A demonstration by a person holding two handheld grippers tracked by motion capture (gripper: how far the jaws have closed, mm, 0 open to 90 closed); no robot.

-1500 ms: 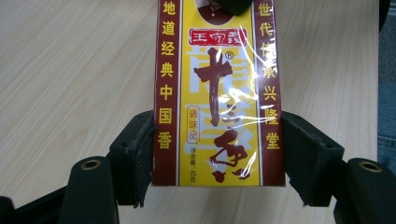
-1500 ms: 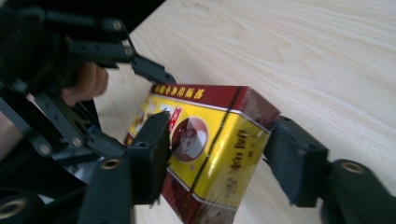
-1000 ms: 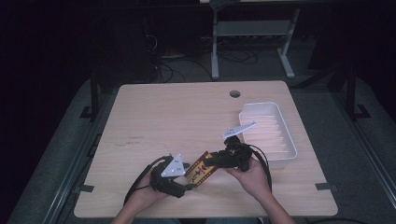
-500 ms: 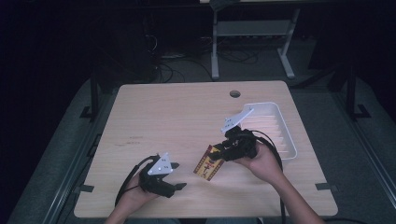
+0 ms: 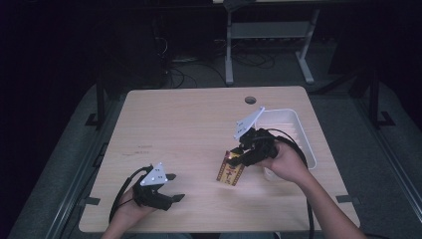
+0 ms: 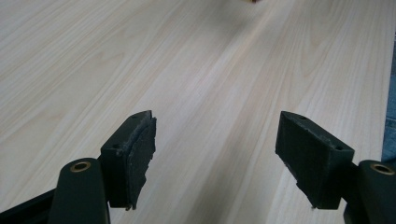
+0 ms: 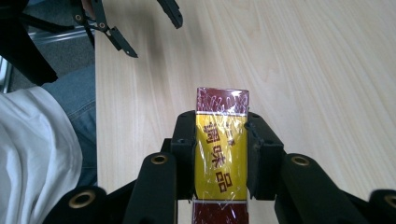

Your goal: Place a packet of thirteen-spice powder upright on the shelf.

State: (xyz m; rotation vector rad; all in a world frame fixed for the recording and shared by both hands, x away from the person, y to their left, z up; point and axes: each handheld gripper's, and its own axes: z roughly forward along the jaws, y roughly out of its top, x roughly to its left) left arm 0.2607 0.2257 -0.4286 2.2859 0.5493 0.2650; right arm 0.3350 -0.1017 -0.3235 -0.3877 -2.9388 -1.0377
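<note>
We clamp the yellow-and-maroon packet (image 7: 221, 154) in our right tongs (image 7: 220, 149) near the surface's (image 5: 189, 124) right edge, while our left tongs (image 5: 174, 187), just widened, gape empty at its near-left corner.

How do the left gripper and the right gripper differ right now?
The right gripper is shut on the yellow-and-maroon packet, while the left gripper stands open with nothing between its pads; its jaws have just been opening. The right gripper is raised beside the white tray, whereas the left gripper sits low near the table's front edge. Both have black jaws and a grey three-cornered plate.
</note>
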